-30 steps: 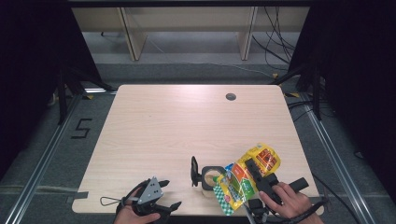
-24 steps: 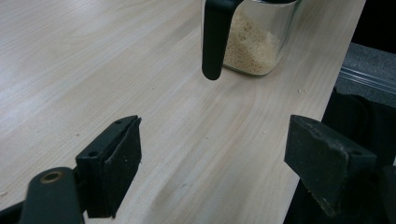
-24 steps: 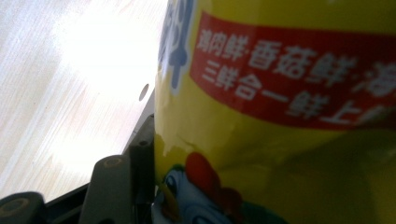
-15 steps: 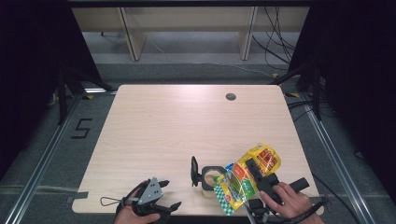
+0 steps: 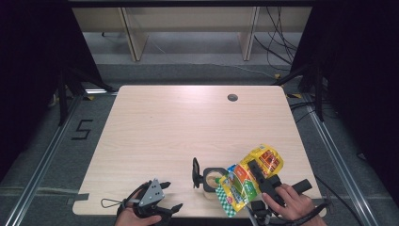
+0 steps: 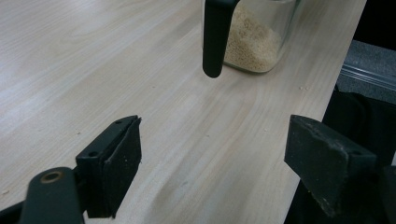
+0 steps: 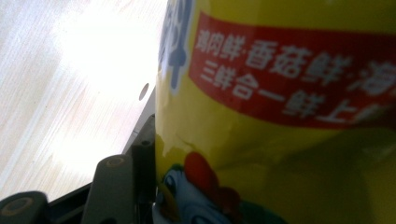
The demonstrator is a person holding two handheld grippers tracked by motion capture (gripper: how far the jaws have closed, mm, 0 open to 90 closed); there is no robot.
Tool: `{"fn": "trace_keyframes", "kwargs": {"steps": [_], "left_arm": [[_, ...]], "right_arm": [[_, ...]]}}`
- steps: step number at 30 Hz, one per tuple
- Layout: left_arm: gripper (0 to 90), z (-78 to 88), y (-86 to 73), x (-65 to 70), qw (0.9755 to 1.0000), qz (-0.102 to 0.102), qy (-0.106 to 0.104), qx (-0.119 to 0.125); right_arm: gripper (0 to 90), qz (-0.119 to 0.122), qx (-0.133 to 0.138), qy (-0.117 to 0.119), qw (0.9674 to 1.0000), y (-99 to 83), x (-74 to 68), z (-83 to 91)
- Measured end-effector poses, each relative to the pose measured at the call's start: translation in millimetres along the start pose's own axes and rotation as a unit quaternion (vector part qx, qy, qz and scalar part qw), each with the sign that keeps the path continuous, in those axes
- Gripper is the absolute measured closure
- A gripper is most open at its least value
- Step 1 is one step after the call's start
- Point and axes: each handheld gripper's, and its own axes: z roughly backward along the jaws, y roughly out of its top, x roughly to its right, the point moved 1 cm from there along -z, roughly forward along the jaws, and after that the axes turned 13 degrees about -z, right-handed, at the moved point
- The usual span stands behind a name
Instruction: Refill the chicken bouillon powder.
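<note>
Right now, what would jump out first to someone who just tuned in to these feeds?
The bright yellow seasoning bag, clamped in the right gripper and tilted mouth-down over the glass jar at the table's near edge. The jar already holds pale granules. The left gripper rests open near the front edge, aimed at the jar.

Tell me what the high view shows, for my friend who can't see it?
The right tool grips a yellow bag, tilted over an open glass jar near the front edge of a wooden table. The left tool rests open at the front edge, holding nothing.
</note>
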Motion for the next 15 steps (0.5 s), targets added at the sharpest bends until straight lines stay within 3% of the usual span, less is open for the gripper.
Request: {"fn": "trace_keyframes", "kwargs": {"steps": [4,5,8,10,11,13,15], "left_arm": [[18.1,1.1,0.0,0.1,1.0000,-0.004,-0.002,-0.005],[18.2,-0.7,-0.3,0.2,1.0000,0.002,-0.002,0.007],[18.2,1.3,-0.3,-0.4,0.9999,-0.004,-0.006,-0.008],[18.1,1.2,-0.1,-0.2,1.0000,-0.004,-0.004,-0.006],[18.1,-0.9,-0.2,0.3,1.0000,0.002,-0.002,0.008],[18.2,1.2,-0.4,-2.0,0.9998,-0.011,-0.004,-0.013],[18.2,0.7,-0.2,0.7,1.0000,-0.001,-0.004,-0.004]], "right_arm": [[44.8,0.007,0.003,0.002,1.0000,0.0,1.3,-0.7],[44.8,0.008,0.005,0.002,1.0000,0.1,1.6,-0.9],[44.9,0.001,-0.001,0.001,1.0000,-0.2,0.3,-0.1],[45.1,0.001,0.000,0.001,1.0000,-0.3,0.3,0.2],[45.1,0.001,0.000,0.000,1.0000,-0.2,0.0,0.1],[45.2,0.000,0.000,0.002,1.0000,-0.4,0.1,0.0],[45.2,0.001,-0.001,0.000,1.0000,-0.4,0.2,0.1]]}}
